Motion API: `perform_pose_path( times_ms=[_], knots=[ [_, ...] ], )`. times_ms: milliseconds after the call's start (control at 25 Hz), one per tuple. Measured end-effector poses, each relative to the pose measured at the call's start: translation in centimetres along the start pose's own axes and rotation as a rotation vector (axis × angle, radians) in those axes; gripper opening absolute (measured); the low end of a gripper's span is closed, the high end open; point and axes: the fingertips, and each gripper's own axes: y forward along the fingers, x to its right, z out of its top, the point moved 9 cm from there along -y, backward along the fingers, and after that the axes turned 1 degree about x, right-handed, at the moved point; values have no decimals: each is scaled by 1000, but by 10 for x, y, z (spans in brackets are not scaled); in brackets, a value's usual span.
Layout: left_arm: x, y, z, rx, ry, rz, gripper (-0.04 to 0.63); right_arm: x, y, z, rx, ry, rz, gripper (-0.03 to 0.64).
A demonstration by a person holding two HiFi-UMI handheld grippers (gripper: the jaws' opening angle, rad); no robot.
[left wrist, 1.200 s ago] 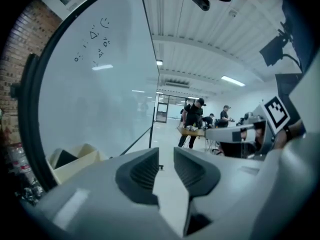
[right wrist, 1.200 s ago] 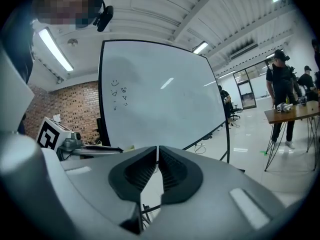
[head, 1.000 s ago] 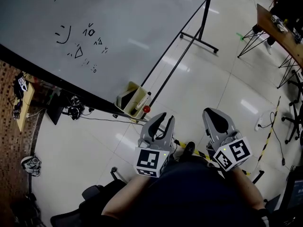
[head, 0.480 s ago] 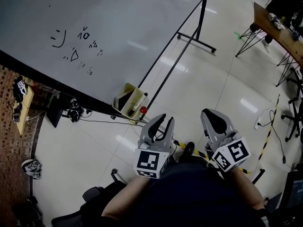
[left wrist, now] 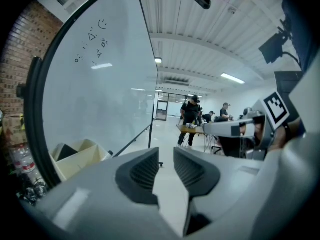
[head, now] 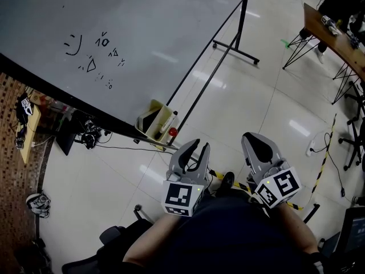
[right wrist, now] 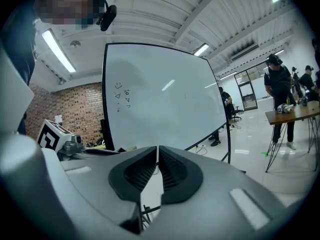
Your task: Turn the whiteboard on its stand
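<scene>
The whiteboard stands on its black stand, with a few black scribbles toward its left side. A cream tray hangs at the whiteboard's lower edge (something red-capped pokes out of it). Both grippers are held below the whiteboard, clear of it and touching nothing. The left gripper, just beside the whiteboard's tray, has its jaws closed down to a slim gap with nothing in it. The right gripper, farther from the whiteboard, has its jaws all but pressed together, also empty. A wooden table stands well off to the whiteboard's right.
</scene>
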Motion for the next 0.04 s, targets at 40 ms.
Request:
perform_pose_path(
  times_ms=[40],
  knots=[
    [0,-1,0,1,2,1,95,0,-1,0,0,0,-1,20]
  ],
)
